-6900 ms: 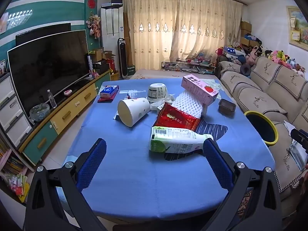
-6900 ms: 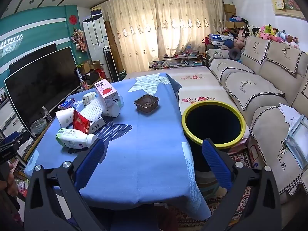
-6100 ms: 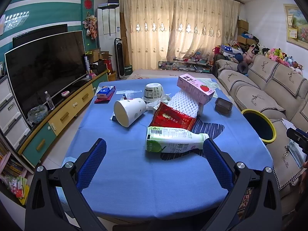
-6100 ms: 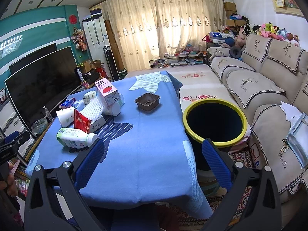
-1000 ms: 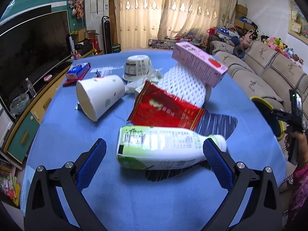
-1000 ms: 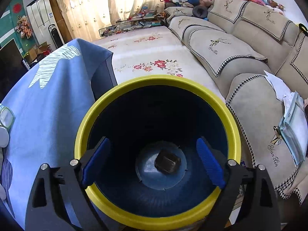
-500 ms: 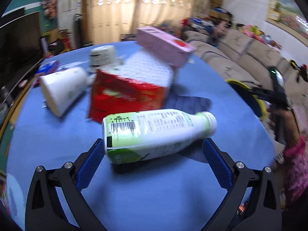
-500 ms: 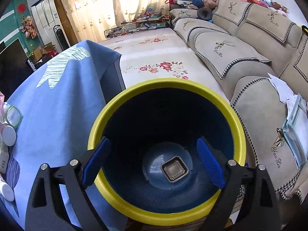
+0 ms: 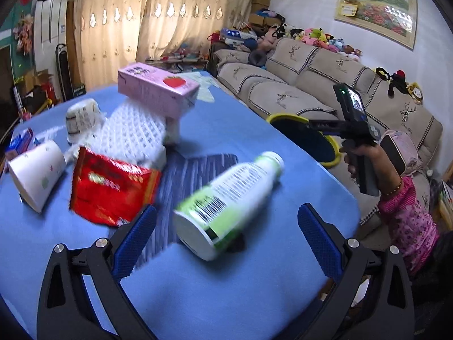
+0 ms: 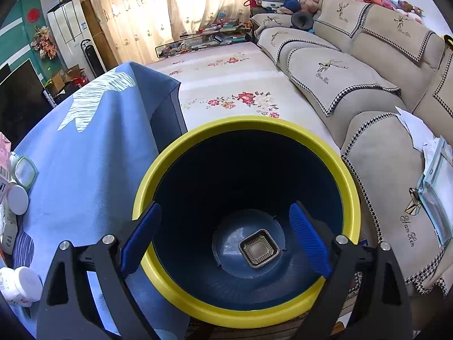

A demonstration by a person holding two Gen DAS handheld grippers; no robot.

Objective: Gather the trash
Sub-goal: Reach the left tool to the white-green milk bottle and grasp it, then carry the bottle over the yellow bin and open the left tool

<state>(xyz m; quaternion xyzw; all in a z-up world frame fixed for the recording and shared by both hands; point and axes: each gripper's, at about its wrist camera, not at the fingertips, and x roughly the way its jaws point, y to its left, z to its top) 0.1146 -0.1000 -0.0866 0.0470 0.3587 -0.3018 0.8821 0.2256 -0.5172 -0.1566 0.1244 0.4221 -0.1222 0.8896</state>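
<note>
1. Left wrist view: my left gripper (image 9: pixel 226 226) gapes wide, empty, straddling the green bottle (image 9: pixel 229 198) lying toward one o'clock on the table (image 9: pixel 254 291). I judge I should advance, then close mid-body.
2. Right wrist view: my right gripper (image 10: pixel 225 236) hangs spread, empty, above the bin (image 10: pixel 351 181); a brown tray (image 10: pixel 259 248) lies inside at five o'clock.

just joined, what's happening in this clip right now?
Trash pickup off the blue table. The right gripper hangs open over the yellow-rimmed bin, where a small brown tray lies on the bottom. The left gripper is also open, jaws either side of the green-and-white bottle lying on its side, not gripping it. The red snack bag, white paper cup, foam net and pink carton are on the table too.
</note>
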